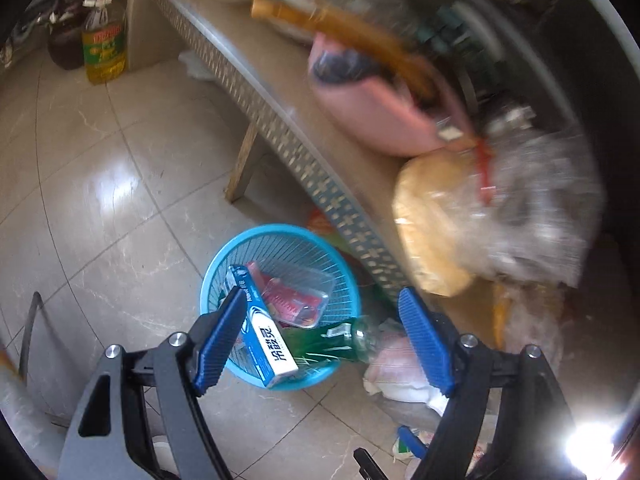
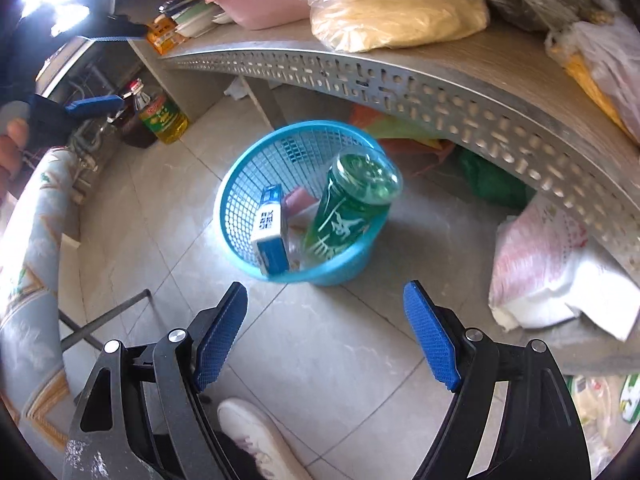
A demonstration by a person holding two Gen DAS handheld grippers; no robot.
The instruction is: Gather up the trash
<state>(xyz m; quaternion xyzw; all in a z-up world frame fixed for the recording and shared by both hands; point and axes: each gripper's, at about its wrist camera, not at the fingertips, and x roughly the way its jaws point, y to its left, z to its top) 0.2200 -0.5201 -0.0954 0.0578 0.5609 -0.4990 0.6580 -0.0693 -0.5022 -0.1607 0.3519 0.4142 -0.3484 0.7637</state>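
Note:
A blue mesh trash basket (image 1: 224, 272) (image 2: 240, 184) stands on the tiled floor beside the table. In it are a blue-and-white carton (image 1: 268, 344) (image 2: 270, 240), a green plastic bottle (image 1: 324, 340) (image 2: 348, 208) leaning on the rim, and a clear tray with red packaging (image 1: 296, 300). My left gripper (image 1: 324, 340) is open and empty above the basket. My right gripper (image 2: 326, 332) is open and empty, above the floor in front of the basket. The left gripper also shows in the right wrist view (image 2: 92, 104), at far left.
A table with a perforated metal edge (image 2: 400, 88) (image 1: 280, 120) holds a pink basin (image 2: 264, 4), bags of food (image 2: 400, 4) and other items. Oil bottles (image 2: 160, 116) (image 1: 104, 44) stand on the floor. White sacks (image 2: 552, 276) lie under the table. My shoe (image 2: 256, 436) is below.

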